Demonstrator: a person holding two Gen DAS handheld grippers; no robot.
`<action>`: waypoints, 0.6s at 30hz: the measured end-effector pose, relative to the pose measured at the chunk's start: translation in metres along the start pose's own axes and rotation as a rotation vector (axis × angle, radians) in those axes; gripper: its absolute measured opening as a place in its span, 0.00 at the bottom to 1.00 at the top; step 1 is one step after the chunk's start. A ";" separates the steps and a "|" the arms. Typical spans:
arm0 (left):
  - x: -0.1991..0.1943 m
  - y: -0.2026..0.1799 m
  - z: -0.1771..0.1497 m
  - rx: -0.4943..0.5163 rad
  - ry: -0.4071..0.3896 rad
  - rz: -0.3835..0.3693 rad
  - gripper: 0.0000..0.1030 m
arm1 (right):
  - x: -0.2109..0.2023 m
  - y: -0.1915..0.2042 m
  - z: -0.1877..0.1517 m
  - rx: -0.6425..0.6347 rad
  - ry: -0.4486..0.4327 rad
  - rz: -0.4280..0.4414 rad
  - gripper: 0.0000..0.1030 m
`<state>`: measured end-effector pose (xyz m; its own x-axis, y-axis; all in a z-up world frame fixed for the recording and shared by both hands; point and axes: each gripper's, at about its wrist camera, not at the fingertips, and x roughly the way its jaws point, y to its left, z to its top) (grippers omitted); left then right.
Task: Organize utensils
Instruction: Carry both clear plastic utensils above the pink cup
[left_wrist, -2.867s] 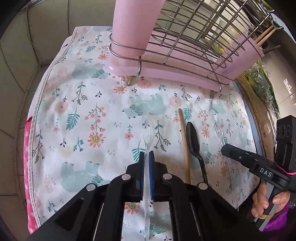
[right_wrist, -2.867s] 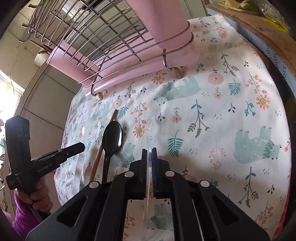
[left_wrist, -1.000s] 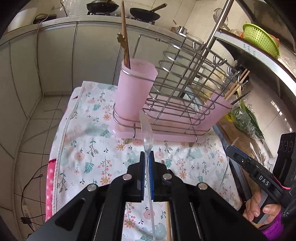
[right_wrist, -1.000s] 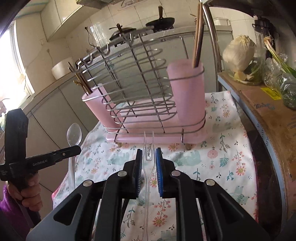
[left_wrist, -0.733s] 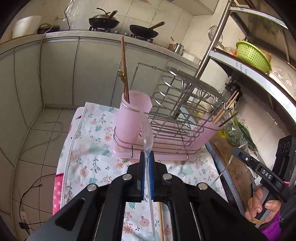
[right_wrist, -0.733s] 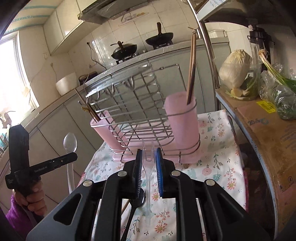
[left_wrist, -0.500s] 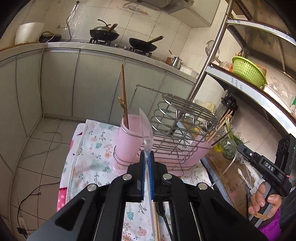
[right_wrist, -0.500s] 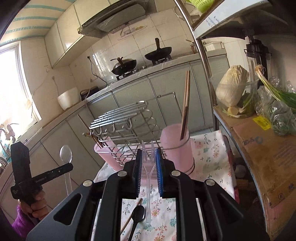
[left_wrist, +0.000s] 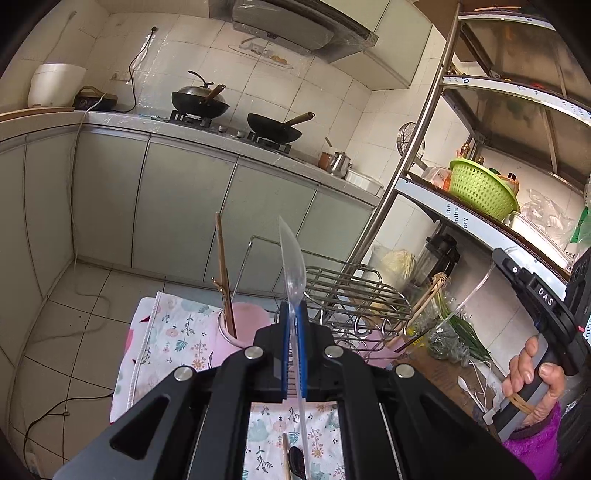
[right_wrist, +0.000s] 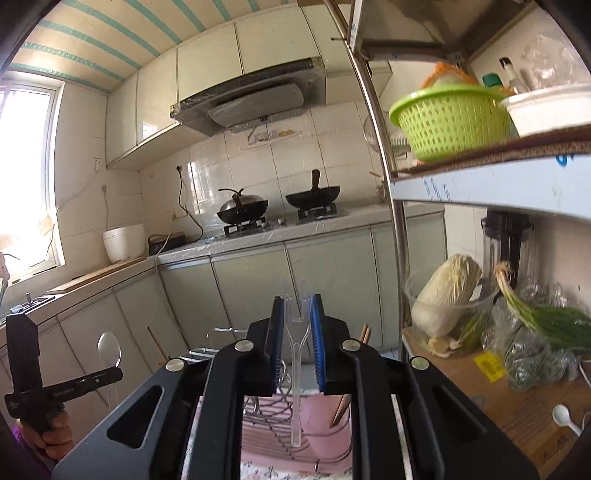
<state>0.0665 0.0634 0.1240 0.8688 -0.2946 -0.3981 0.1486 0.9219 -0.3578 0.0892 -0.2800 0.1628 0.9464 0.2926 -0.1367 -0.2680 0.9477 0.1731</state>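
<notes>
My left gripper (left_wrist: 293, 314) is shut on a clear plastic spoon (left_wrist: 291, 258), bowl up, held high above the table; both also show at the left in the right wrist view (right_wrist: 109, 349). My right gripper (right_wrist: 297, 314) is shut on a clear plastic fork (right_wrist: 295, 354), handle hanging down; the fork also shows in the left wrist view (left_wrist: 467, 295). Below stands the wire dish rack (left_wrist: 354, 295) with a pink utensil cup (left_wrist: 243, 317) holding wooden chopsticks (left_wrist: 223, 277). A black spoon (left_wrist: 296, 459) and a wooden chopstick (left_wrist: 285, 458) lie on the floral cloth (left_wrist: 173, 332).
A metal shelf unit (left_wrist: 436, 199) with a green basket (left_wrist: 480, 188) stands to the right, vegetables (right_wrist: 447, 295) on its lower board. Kitchen counter with woks (left_wrist: 199, 103) lies behind. A small white spoon (right_wrist: 563, 413) lies on the cardboard.
Both grippers have risen and tilted upward with the spoon and the fork; the rack and cloth have dropped to the bottom of both views.
</notes>
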 end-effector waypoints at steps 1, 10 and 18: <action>0.001 -0.001 0.001 0.002 -0.004 0.002 0.03 | 0.002 0.001 0.004 -0.016 -0.017 -0.011 0.14; 0.010 -0.005 0.022 0.011 -0.121 0.056 0.03 | 0.044 -0.006 -0.021 -0.045 0.063 -0.063 0.14; 0.036 -0.014 0.033 0.082 -0.276 0.167 0.03 | 0.060 -0.016 -0.054 -0.021 0.154 -0.055 0.14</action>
<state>0.1116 0.0483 0.1421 0.9778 -0.0689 -0.1977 0.0214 0.9723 -0.2329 0.1404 -0.2706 0.0991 0.9213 0.2552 -0.2933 -0.2221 0.9647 0.1415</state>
